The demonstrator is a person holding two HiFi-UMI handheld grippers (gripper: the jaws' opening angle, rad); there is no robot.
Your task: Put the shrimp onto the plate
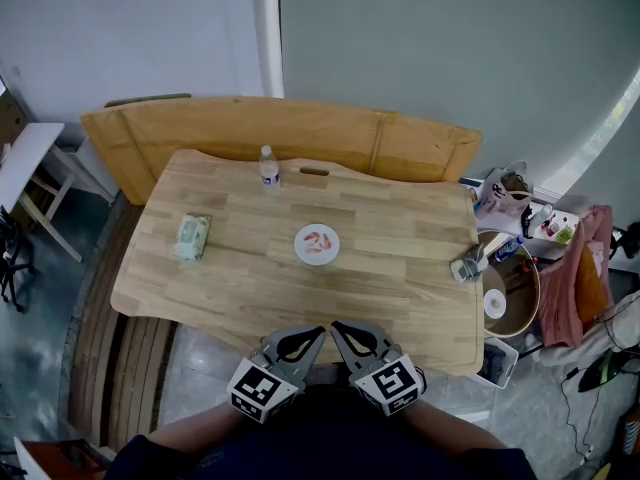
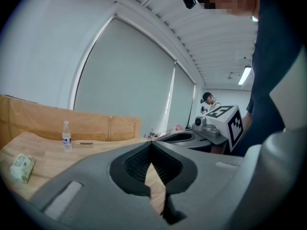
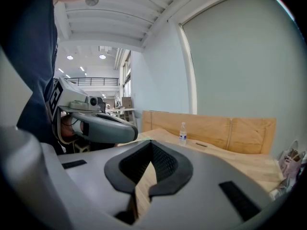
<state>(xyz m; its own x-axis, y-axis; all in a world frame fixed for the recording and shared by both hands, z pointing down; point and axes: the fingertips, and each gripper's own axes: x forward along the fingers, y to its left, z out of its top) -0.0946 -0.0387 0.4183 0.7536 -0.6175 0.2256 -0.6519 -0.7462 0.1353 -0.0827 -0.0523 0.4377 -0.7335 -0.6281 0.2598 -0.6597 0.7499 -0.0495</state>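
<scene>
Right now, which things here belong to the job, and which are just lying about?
Job: small round white plate; pink shrimp on it; grey left gripper and right gripper, both shut, empty.
Lying about: clear plastic water bottle; pale green soft packet.

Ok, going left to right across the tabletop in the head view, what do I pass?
Green packet → water bottle → white plate with the shrimp on it → small grey object at the right edge.

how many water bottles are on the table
1: the water bottle stands upright near the far edge of the table, beyond and left of the plate. No others seem hidden.
</scene>
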